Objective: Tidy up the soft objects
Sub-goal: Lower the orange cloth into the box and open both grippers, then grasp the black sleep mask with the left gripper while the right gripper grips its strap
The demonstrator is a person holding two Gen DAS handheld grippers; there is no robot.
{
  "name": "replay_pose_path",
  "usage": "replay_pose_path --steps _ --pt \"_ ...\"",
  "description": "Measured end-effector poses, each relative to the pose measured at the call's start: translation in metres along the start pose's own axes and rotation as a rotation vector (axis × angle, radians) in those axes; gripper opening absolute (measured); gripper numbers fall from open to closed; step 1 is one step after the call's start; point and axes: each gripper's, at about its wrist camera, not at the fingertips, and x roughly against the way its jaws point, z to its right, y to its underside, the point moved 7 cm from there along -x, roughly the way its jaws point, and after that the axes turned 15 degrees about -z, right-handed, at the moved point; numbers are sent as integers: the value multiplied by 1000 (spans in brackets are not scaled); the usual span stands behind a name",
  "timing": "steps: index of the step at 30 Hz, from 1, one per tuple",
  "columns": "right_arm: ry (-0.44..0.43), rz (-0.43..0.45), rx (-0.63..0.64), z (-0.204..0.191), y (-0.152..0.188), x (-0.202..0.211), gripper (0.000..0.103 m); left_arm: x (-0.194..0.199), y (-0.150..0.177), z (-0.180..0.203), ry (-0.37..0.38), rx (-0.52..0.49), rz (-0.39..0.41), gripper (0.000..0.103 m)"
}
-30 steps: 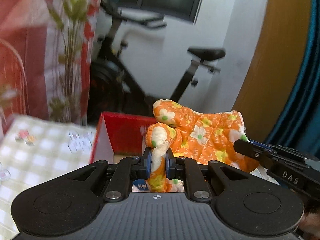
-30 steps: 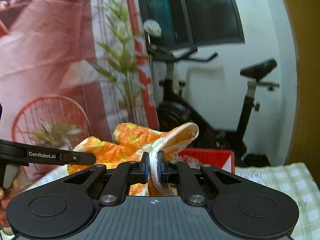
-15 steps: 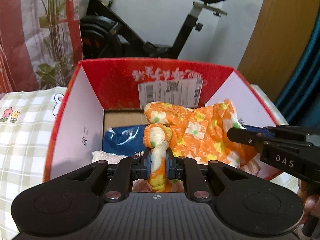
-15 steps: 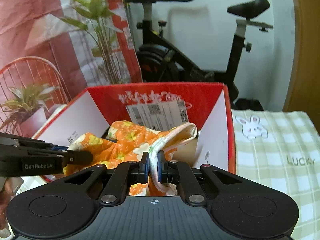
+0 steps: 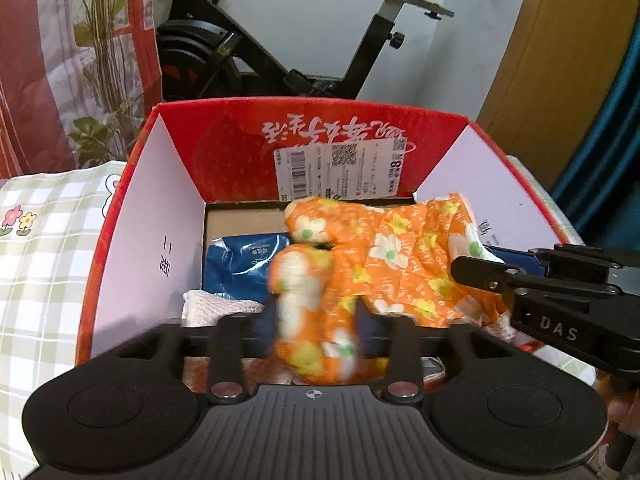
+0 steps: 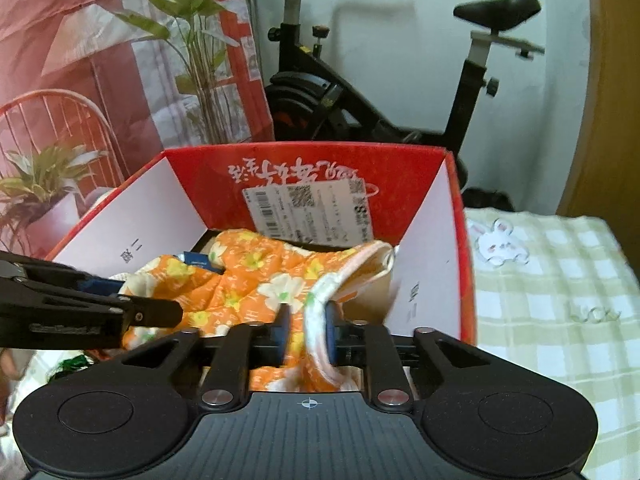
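Note:
An orange cloth with a flower print [image 5: 400, 256] lies inside the open red cardboard box [image 5: 240, 148]. It is draped over a blue packet [image 5: 240, 260] and a white knitted piece [image 5: 216, 306]. My left gripper [image 5: 316, 332] is at the box's near edge with its jaws opening. A blurred fold of the cloth sits loose between them. In the right wrist view, the cloth [image 6: 248, 284] spreads across the box [image 6: 304, 160]. My right gripper [image 6: 306, 332] has its jaws opening too, and the pale hem of the cloth hangs between them.
The box stands on a green-and-white checked tablecloth [image 6: 560, 300] that extends to either side of it. Behind it are a black exercise bike [image 5: 320, 60], a leafy plant [image 6: 192, 40] and a red-and-white curtain [image 5: 52, 60]. A wooden panel [image 5: 560, 60] is at the far right.
Both grippers came down from above the box to its near edge with the cloth held. Since half a second ago both pairs of jaws have spread, and the cloth has slackened into the box.

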Motion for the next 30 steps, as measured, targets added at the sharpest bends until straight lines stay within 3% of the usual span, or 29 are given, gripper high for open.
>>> replay_pose_path --steps 2,6,8,10,13,16,23,30 --pt "56 12 35 -1 -1 6 28 8 -1 1 -3 -13 30 64" --pt "88 47 54 -4 0 22 59 28 2 -1 -15 -20 76 71" --pt "84 73 55 -6 2 32 67 41 6 -2 -16 -16 106 78" --pt "77 94 47 -7 4 42 85 52 11 -4 -17 -15 133 83" --pt "59 136 32 -9 10 58 103 71 21 -6 -21 -20 171 88" --pt "41 179 19 -13 17 75 103 87 34 -7 -19 -29 200 93" --pt "5 265 -7 -26 46 107 103 104 72 -10 -27 -36 214 93" --pt "-86 219 -16 -42 96 110 103 99 123 -17 26 10 164 93"
